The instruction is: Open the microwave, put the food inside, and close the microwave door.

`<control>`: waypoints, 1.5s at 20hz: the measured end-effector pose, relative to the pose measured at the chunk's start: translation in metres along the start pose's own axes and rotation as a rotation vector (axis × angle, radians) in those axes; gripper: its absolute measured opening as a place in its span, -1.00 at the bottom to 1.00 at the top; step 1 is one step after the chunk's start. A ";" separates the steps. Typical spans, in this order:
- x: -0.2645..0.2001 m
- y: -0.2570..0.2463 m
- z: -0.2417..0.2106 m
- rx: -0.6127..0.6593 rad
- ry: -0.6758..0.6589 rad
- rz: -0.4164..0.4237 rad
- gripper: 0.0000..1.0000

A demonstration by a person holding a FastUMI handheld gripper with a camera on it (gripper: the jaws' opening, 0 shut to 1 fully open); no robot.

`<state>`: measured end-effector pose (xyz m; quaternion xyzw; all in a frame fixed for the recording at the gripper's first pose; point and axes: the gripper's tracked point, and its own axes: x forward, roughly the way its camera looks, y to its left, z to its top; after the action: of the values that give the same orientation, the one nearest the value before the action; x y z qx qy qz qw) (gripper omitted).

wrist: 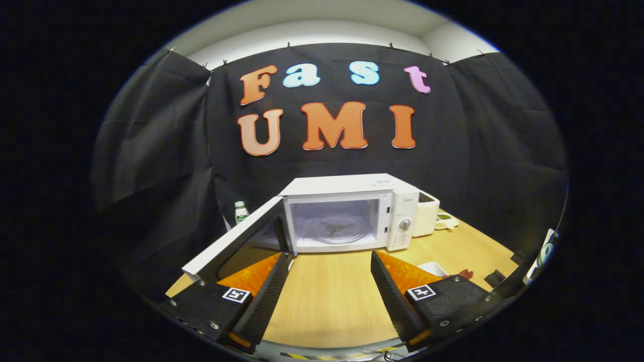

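The gripper [329, 259] hangs over the near part of the wooden table [332, 296], its two fingers spread wide apart with only bare tabletop between them, nothing held. Just to the right of the right finger [390, 286], a small white dish [433, 268] sits on the table with something reddish [465, 274] beside it, too small to tell what; dark small objects [495, 277] lie further right.

Just beyond the fingertips stands the white microwave [352, 211], its long axis running left to right across the table and its front facing the gripper. Its door [234, 240] is swung fully open on the left side, reaching toward the left finger [266, 296], whose tip is near the door's inner face. The cavity [332, 223] holds only the glass turntable [334, 230]. The control panel with a round knob [404, 224] is on the microwave's right end.

Just beside the microwave on the right is a white boxy appliance [425, 213], then a small plate [446, 221] with something greenish. Left of the microwave, behind the door, stands a small white bottle with a green label [241, 211]
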<state>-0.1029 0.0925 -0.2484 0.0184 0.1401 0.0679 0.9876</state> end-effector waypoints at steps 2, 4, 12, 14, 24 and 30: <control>0.014 -0.047 0.006 -0.025 -0.019 -0.063 0.95; 0.027 -0.092 0.006 -0.027 -0.024 -0.111 0.95; 0.075 -0.239 -0.058 0.026 0.081 -0.219 0.95; 0.085 -0.264 -0.078 0.096 0.113 -0.220 0.95; 0.115 -0.280 -0.166 0.454 0.251 -0.103 0.83; 0.105 -0.272 -0.183 0.688 0.283 -0.066 -0.10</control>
<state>-0.0192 -0.1586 -0.4677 0.3353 0.2906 -0.0132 0.8961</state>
